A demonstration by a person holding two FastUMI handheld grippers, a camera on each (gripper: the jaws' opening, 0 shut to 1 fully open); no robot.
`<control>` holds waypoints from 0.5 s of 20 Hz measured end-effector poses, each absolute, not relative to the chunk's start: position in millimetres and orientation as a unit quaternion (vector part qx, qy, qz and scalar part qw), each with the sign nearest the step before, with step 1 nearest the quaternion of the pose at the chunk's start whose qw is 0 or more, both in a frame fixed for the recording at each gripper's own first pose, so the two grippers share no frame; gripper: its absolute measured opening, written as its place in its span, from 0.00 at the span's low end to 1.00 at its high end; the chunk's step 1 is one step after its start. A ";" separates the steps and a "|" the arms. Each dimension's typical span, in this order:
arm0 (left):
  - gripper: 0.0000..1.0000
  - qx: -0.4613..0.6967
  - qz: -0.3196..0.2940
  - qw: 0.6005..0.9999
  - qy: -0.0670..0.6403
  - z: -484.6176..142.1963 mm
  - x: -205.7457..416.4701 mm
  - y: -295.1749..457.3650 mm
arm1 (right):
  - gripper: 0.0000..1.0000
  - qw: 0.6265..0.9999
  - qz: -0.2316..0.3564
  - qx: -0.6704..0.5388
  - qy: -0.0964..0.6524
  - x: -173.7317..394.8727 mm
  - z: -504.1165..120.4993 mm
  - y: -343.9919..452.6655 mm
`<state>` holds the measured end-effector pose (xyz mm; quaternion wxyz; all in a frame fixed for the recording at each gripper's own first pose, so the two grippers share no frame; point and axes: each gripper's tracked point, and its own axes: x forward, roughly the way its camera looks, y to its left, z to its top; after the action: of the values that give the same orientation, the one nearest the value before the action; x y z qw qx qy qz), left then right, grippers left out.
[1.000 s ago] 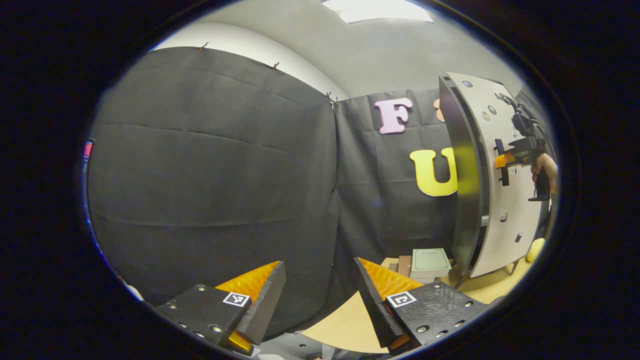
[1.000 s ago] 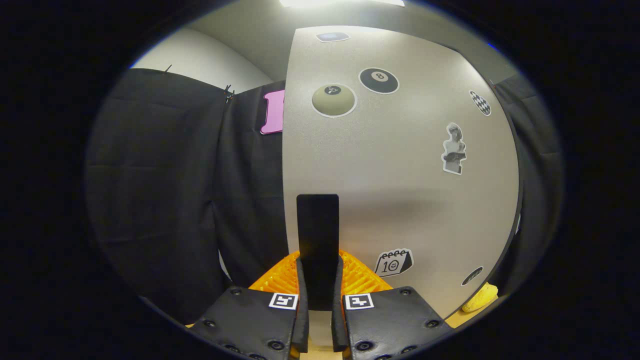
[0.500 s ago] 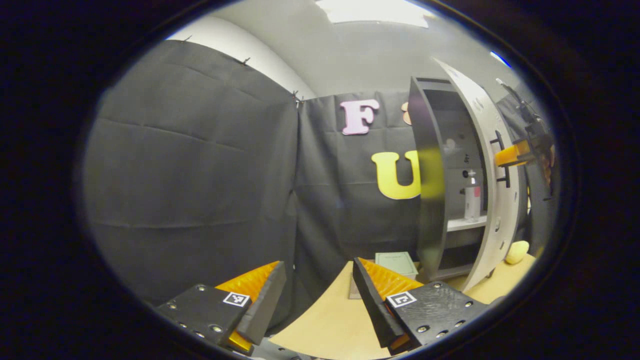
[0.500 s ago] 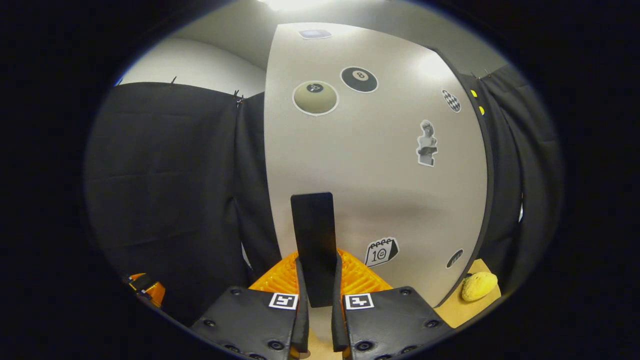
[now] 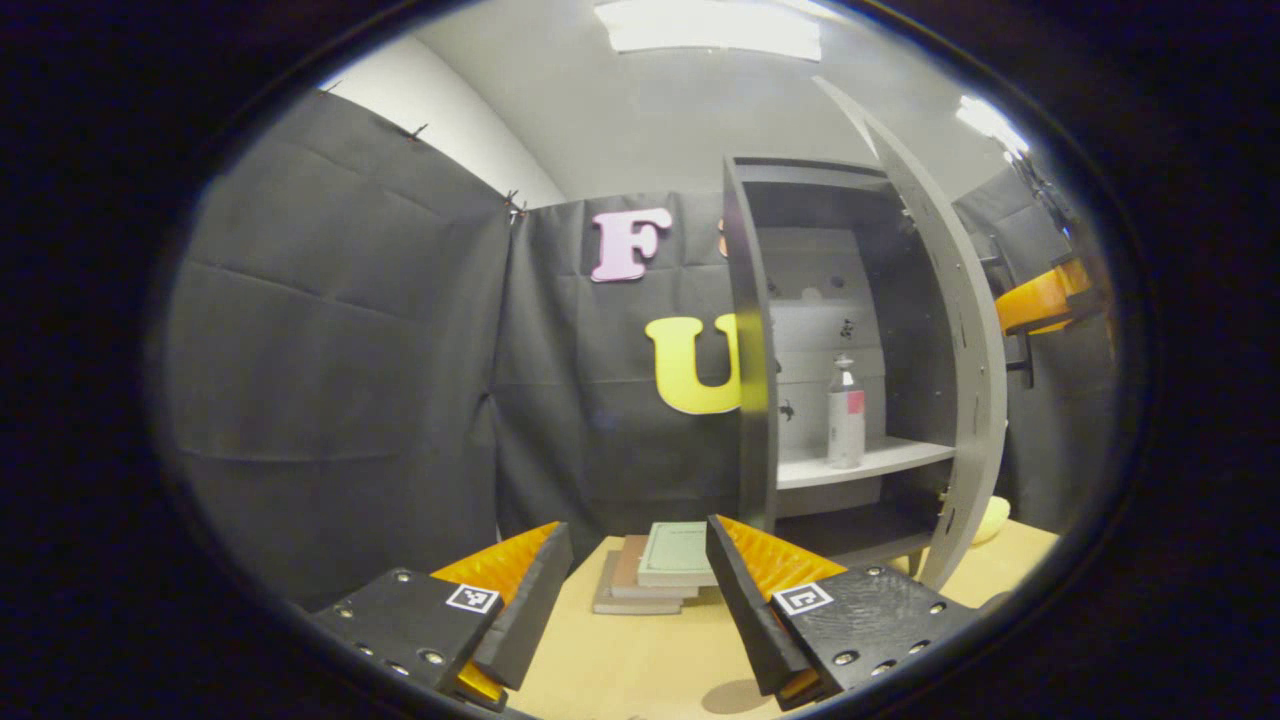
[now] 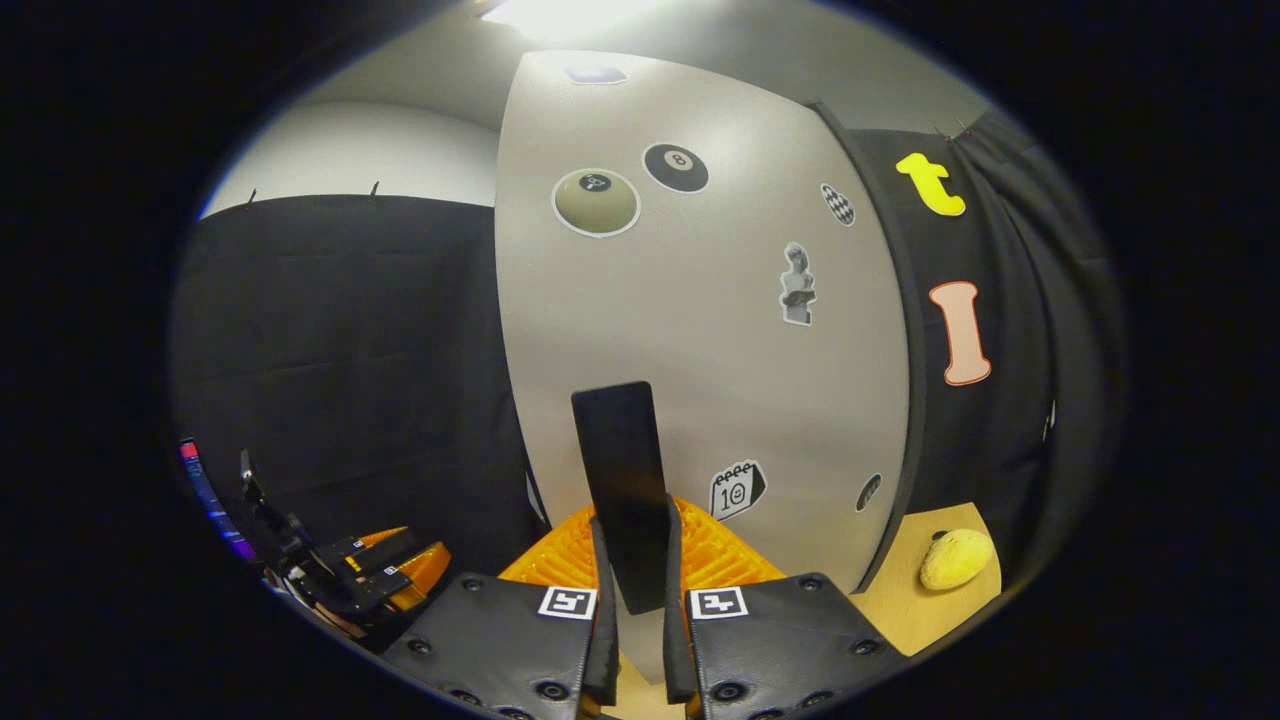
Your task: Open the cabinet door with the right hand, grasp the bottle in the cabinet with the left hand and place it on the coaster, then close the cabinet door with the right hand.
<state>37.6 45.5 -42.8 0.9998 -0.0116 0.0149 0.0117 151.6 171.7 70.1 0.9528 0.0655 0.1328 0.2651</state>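
In the right gripper view my right gripper (image 6: pixel 634 585) is shut on the black door handle (image 6: pixel 620 470) of the pale cabinet door (image 6: pixel 700 330), which stands swung out. The left gripper view looks into the dark cabinet (image 5: pixel 745 330); a clear bottle (image 5: pixel 845 415) with a red label stands upright on its white shelf (image 5: pixel 870 462). My left gripper (image 5: pixel 640 590) hangs open and empty over the table, well short of the cabinet. The right gripper (image 5: pixel 1045 300) shows at the far right behind the door (image 5: pixel 960 330). The left gripper (image 6: pixel 375 580) appears low at the left in the right gripper view.
A stack of books (image 5: pixel 665 565) lies on the wooden table (image 5: pixel 620 670) just left of the cabinet's foot. A yellow rounded object (image 6: pixel 955 558) rests on the table beyond the door's hinge side, also seen as the same yellow object (image 5: pixel 993 520).
The door has swung from nearly closed to wide open, pulled by my right gripper. The cabinet's inside and the bottle have come into view. My left gripper has turned towards the cabinet.
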 end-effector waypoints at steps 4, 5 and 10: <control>0.81 -0.009 -0.020 1.000 0.007 -29.1 34.5 -18.3 | 0.20 0.952 0.272 0.067 0.127 146.4 71.1 160.2; 0.81 -0.008 -0.024 1.000 0.005 -26.5 33.6 -29.2 | 0.20 0.951 0.274 0.069 0.126 146.1 71.2 157.0; 0.81 -0.003 -0.037 0.999 0.007 -22.9 31.8 -74.0 | 0.20 0.950 0.281 0.077 0.115 144.9 72.6 146.6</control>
<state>31.8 -74.0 -22.9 0.9993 -0.0026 0.0074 -0.0372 144.9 146.6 72.6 0.9498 0.0767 0.1146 0.2808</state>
